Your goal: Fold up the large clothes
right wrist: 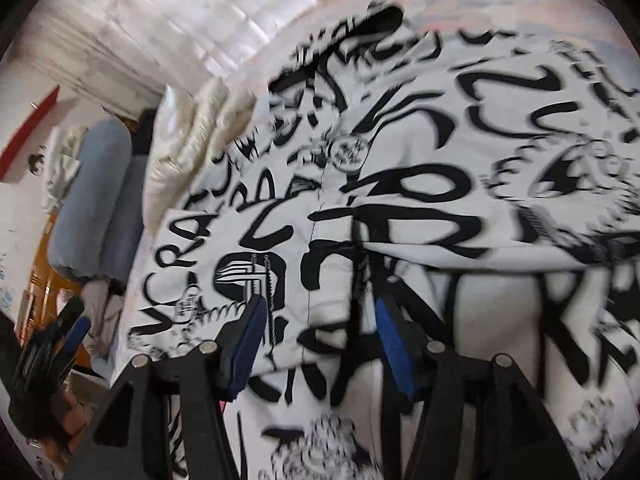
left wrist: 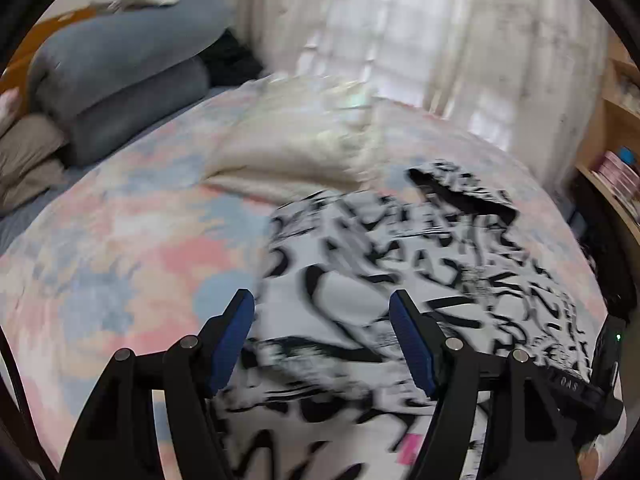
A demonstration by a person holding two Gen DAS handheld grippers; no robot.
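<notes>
One black-and-white printed garment (right wrist: 400,200) on the bed (left wrist: 120,240) — "VCRA" legible at its edge; left gripper (left wrist: 322,308) and right gripper (right wrist: 318,316) both released above it.

We see the left gripper (left wrist: 322,334) pitched downward, jaws apart, blue pads (left wrist: 234,344) clear of contact, nothing pinched between them. The right gripper (right wrist: 316,338) is also angled down, jaws apart, blue pads (right wrist: 250,346) not pressing on anything. In the right wrist view the left gripper (right wrist: 60,344) shows at lower left, blurred.
</notes>
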